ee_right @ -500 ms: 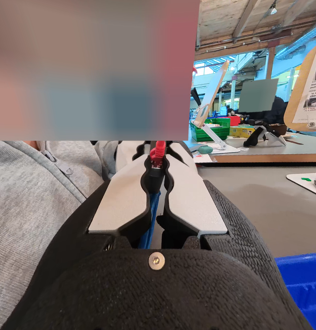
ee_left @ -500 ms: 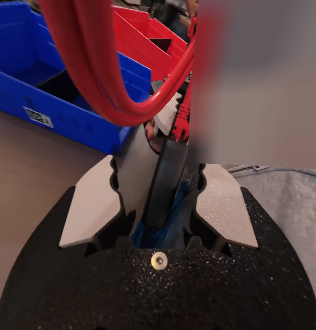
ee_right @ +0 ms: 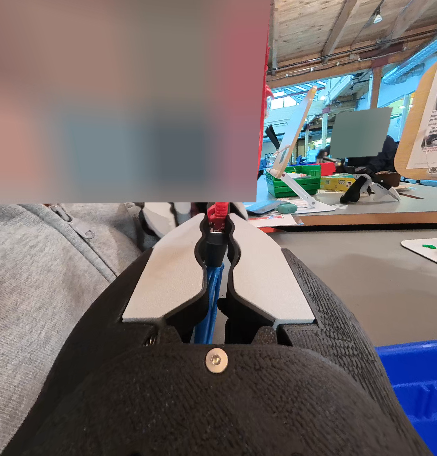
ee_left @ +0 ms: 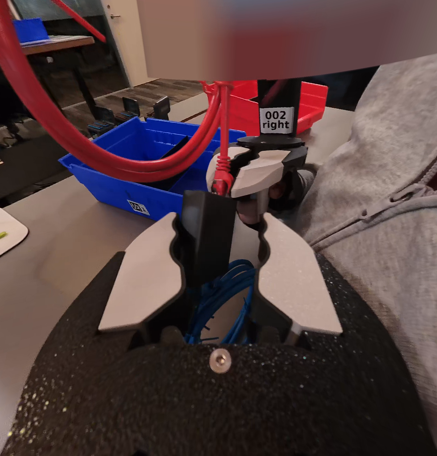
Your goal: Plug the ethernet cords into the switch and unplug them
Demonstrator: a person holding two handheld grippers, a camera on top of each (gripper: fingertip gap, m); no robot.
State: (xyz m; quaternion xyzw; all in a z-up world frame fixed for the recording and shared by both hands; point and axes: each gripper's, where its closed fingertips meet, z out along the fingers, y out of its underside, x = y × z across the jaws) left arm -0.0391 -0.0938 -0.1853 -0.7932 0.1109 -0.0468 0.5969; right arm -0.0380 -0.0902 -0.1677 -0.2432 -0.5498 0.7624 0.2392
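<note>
Blue bin (ee_left: 118,182) is seen far left on the table. Left gripper (ee_left: 218,227) is held wide open around the black switch (ee_left: 207,229), right pad clear. Red ethernet plug (ee_left: 221,179) is pinched by right gripper (ee_left: 227,182), at the switch's far end.

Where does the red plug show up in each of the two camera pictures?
Left wrist view: red plug above centre, pinched by the far gripper, atop the black switch.
Right wrist view: red plug at centre, between that view's own fingertips.
Shared landmark: blue cords hanging below the switch.
</note>
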